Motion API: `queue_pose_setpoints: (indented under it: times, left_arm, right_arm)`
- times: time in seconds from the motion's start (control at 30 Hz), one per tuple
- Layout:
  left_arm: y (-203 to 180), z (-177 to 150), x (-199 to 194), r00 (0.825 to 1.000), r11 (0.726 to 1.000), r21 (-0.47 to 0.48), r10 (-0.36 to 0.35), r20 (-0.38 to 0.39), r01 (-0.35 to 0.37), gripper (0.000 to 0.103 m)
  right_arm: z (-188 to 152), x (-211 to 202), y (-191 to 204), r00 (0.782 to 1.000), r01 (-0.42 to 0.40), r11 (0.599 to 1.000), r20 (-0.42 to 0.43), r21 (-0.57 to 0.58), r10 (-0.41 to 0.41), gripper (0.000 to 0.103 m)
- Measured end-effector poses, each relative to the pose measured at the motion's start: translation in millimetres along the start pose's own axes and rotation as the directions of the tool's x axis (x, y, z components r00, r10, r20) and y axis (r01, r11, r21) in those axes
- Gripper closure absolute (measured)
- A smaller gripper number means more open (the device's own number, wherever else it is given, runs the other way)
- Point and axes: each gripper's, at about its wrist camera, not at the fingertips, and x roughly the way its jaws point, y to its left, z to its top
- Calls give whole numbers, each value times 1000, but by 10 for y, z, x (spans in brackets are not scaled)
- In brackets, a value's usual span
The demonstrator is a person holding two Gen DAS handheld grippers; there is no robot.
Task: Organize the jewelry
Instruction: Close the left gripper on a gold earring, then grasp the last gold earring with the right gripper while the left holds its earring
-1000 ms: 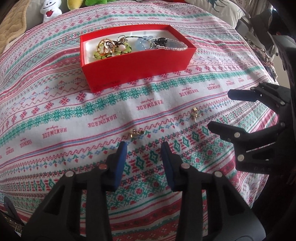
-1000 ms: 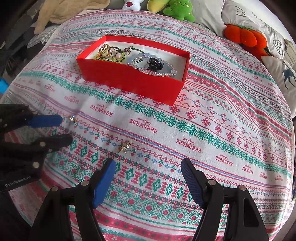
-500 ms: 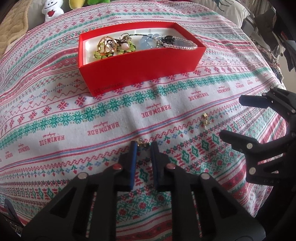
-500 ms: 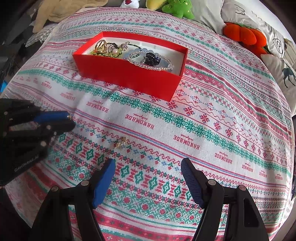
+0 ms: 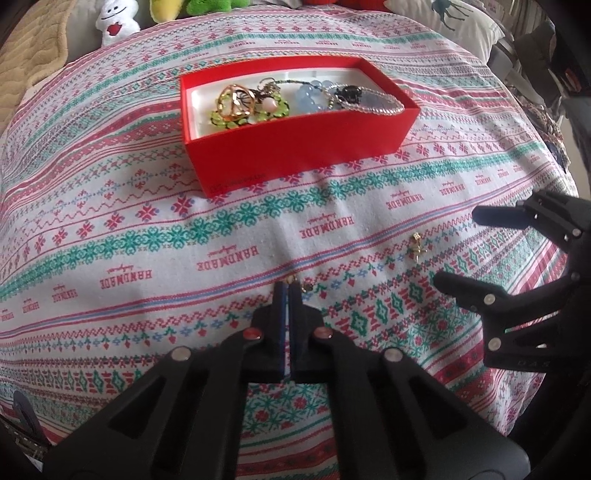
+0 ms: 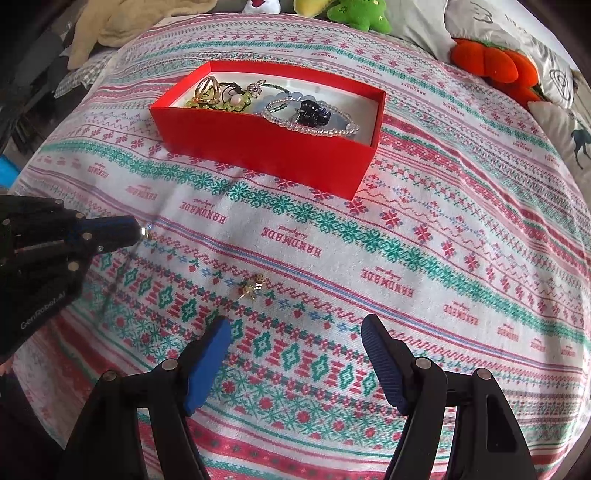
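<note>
A red box [image 5: 295, 147] [image 6: 258, 147] holding several pieces of jewelry sits on the patterned bedspread. My left gripper [image 5: 289, 286] [image 6: 138, 232] is shut on a small gold earring [image 5: 293, 281] [image 6: 147, 233] at the cloth, only a bit of it showing at the tips. A second gold earring [image 5: 416, 246] [image 6: 255, 286] lies loose on the cloth. My right gripper [image 6: 295, 328] [image 5: 465, 251] is open and empty, just short of that second earring.
Plush toys [image 6: 358, 14] and pillows [image 6: 495, 62] line the far edge of the bed. A beige blanket [image 5: 26, 66] lies at the far left. The bedspread [image 5: 110, 229] is soft and creased.
My left gripper moved forward and closed its jaws on the small gold earring. My right gripper stayed open and drifted slightly nearer the second earring.
</note>
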Motion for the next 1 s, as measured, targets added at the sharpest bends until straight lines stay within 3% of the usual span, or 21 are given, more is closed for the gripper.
queue_pose_setpoints:
  times: [0.13,0.23,0.3,0.5,0.6,0.63,0.67,0.83,1.0]
  left_arm:
    - [73,-10,-44,1000,1000,-17,2,3,-2,102]
    - [103,-24,-57,1000,1000,-22,-7,-2,7,102]
    - [131,-42,-60,1000,1000,-28,-9,-4,8,102]
    - [185,-88,-86,1000,999,-33,-27,-8,27,102]
    - [184,-116,-112,999,999,-30,-44,-7,44,99]
    - [182,-126,-122,999,999,-23,-46,-7,46,93]
    - [173,-131,-131,999,999,-15,-44,-4,44,87]
    - [58,-105,-115,998,998,20,-59,-2,59,78]
    - [-7,-87,5,998,998,35,-49,-25,50,76]
  right_arm:
    - [1,109,22,997,-68,997,-20,30,68,29]
    - [18,178,92,999,-52,999,-9,14,52,30]
    - [42,192,135,999,-50,999,9,7,50,36]
    - [137,239,175,997,-52,999,51,-1,52,58]
    - [178,247,186,997,-45,999,67,-17,46,79]
    - [194,245,183,996,-46,999,70,-21,47,92]
    - [207,244,189,996,-43,999,71,-30,45,93]
    - [190,179,183,996,-49,998,74,-32,51,94]
    - [156,91,106,995,-63,998,82,-10,64,94]
